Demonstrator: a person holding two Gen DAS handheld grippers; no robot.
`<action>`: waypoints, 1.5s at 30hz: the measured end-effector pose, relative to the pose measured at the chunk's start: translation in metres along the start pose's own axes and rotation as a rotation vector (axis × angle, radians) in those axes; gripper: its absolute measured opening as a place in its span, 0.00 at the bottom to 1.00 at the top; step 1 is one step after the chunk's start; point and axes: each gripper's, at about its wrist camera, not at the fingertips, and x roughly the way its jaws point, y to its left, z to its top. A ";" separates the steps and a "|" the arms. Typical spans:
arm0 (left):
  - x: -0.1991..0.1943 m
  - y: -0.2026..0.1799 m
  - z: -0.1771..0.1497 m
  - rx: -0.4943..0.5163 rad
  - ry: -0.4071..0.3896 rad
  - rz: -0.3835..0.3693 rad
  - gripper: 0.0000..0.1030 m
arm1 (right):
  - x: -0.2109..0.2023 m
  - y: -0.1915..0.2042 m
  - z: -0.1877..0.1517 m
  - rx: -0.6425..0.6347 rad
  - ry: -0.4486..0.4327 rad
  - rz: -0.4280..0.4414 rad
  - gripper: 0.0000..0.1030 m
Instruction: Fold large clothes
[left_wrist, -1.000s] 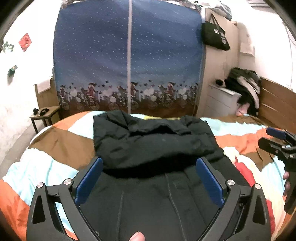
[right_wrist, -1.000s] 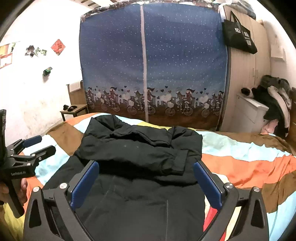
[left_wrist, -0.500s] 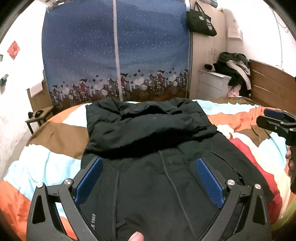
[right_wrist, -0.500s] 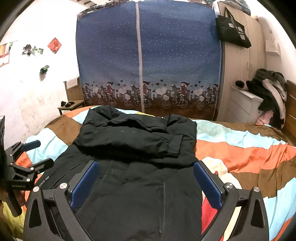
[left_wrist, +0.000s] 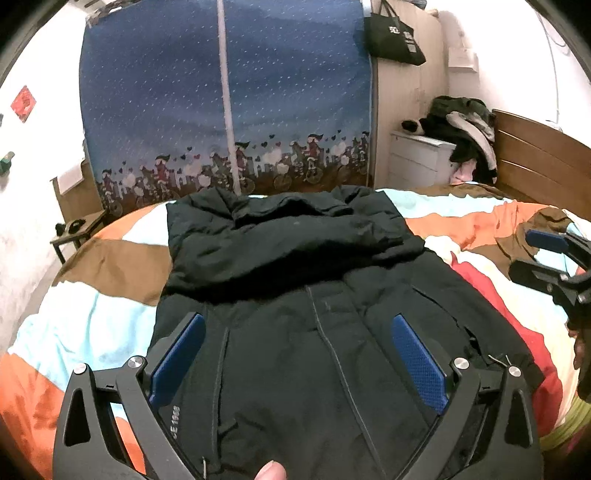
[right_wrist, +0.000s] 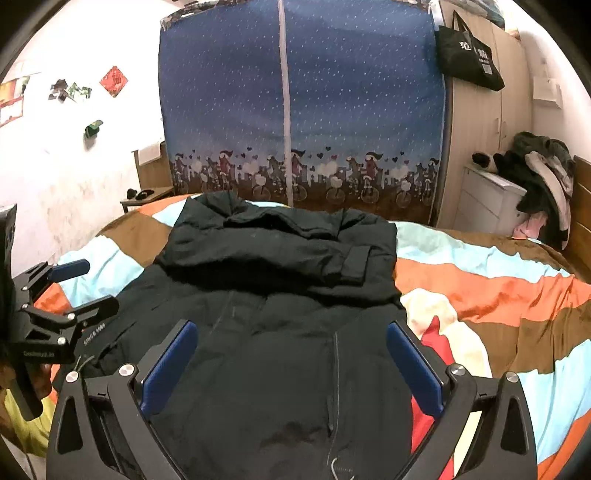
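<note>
A large black padded jacket (left_wrist: 295, 295) lies flat on the bed, front up, zipper toward me. Its sleeves are folded across the upper chest (right_wrist: 288, 251). My left gripper (left_wrist: 295, 354) is open and empty, hovering above the jacket's lower left part. My right gripper (right_wrist: 291, 358) is open and empty above the lower right part. The right gripper also shows at the right edge of the left wrist view (left_wrist: 554, 258), and the left gripper at the left edge of the right wrist view (right_wrist: 62, 295). Neither touches the jacket.
The bed has a striped orange, brown and light blue cover (right_wrist: 480, 280). A blue fabric wardrobe (right_wrist: 295, 110) stands behind it. A white drawer unit with piled clothes (right_wrist: 535, 181) is at the right, a wooden headboard (left_wrist: 535, 162) beside it, and a small side table (right_wrist: 147, 195) at the left.
Both grippers have pulled back toward the jacket's hem, so more of the lower jacket shows. Both stay open.
</note>
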 end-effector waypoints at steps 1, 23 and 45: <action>0.001 0.000 -0.002 -0.003 0.008 0.004 0.96 | -0.001 0.001 -0.003 -0.003 0.003 -0.001 1.00; 0.000 0.004 -0.072 0.065 0.188 0.007 0.96 | -0.002 -0.013 -0.083 -0.046 0.221 0.000 1.00; -0.009 0.007 -0.143 0.206 0.408 -0.093 0.96 | 0.022 -0.003 -0.146 -0.186 0.498 0.084 1.00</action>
